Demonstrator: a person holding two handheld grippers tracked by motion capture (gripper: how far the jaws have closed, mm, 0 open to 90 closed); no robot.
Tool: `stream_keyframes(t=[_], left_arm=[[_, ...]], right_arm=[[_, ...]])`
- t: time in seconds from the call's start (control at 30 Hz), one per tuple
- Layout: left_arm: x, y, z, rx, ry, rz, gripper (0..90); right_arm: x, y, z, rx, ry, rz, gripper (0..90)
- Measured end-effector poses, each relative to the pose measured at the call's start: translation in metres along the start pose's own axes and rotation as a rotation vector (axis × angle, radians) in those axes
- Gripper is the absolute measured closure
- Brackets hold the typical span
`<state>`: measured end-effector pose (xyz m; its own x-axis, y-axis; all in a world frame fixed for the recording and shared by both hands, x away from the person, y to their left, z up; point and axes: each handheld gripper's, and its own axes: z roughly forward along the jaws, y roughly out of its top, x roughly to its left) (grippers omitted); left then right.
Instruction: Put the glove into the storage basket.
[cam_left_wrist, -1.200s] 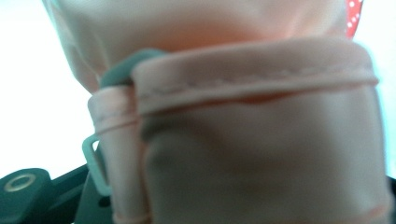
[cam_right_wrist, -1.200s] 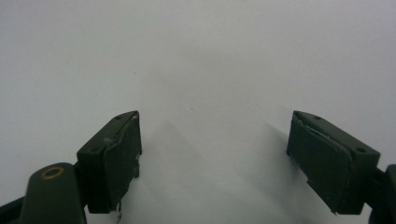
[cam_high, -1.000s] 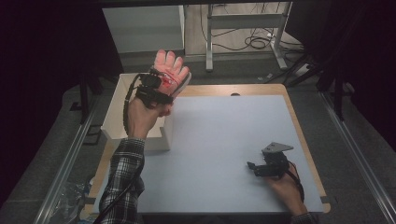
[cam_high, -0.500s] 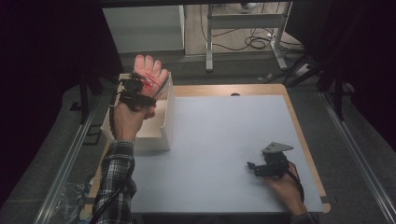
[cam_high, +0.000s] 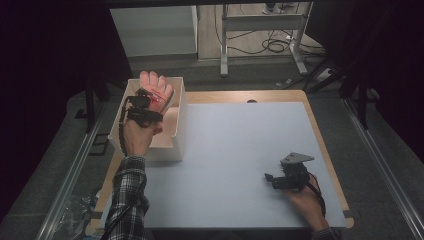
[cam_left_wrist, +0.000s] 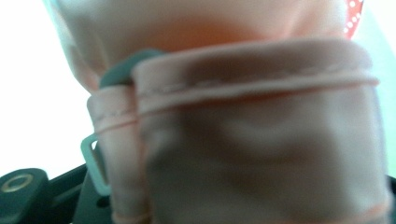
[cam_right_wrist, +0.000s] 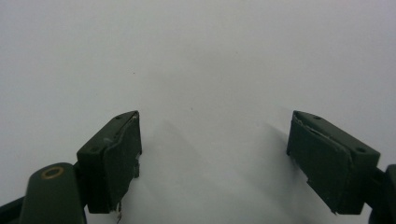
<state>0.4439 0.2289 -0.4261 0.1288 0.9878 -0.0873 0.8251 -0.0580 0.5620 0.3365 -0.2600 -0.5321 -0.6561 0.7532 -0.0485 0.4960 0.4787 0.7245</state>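
Left gripper (cam_high: 152, 102) with pink glove (cam_high: 156, 87), now lower, inside white box (cam_high: 177, 125).

glove (cam_high: 156, 89): pink, red dotted | box (cam_high: 179, 125): white | sleeve (cam_high: 127, 200): black-white plaid | jaws: black

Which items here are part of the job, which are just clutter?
In the job:
- pink glove, clamped in the left gripper
- white box under it, at the table's left edge

Lying about:
- right gripper, open, nothing between its jaws, resting on the white table
- cables on the floor behind
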Motion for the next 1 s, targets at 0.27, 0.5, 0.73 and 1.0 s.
stream_keyframes(t=[0.27,0.5,0.73,1.0], left_arm=[[-0.005,-0.004,0.025,0.036,0.012,0.011,46.8],[-0.011,-0.003,0.040,0.079,0.027,0.016,45.5],[-0.013,-0.001,0.051,0.120,0.023,0.011,43.1],[-0.019,0.004,0.062,0.175,0.024,0.008,37.8]], right_arm=[[0.000,0.000,0.000,0.000,0.000,0.000,18.1],[0.000,0.000,0.000,0.000,0.000,0.000,18.1],[0.000,0.000,0.000,-0.001,0.000,0.000,18.1],[0.000,0.000,0.000,-0.001,0.000,0.000,18.1]])
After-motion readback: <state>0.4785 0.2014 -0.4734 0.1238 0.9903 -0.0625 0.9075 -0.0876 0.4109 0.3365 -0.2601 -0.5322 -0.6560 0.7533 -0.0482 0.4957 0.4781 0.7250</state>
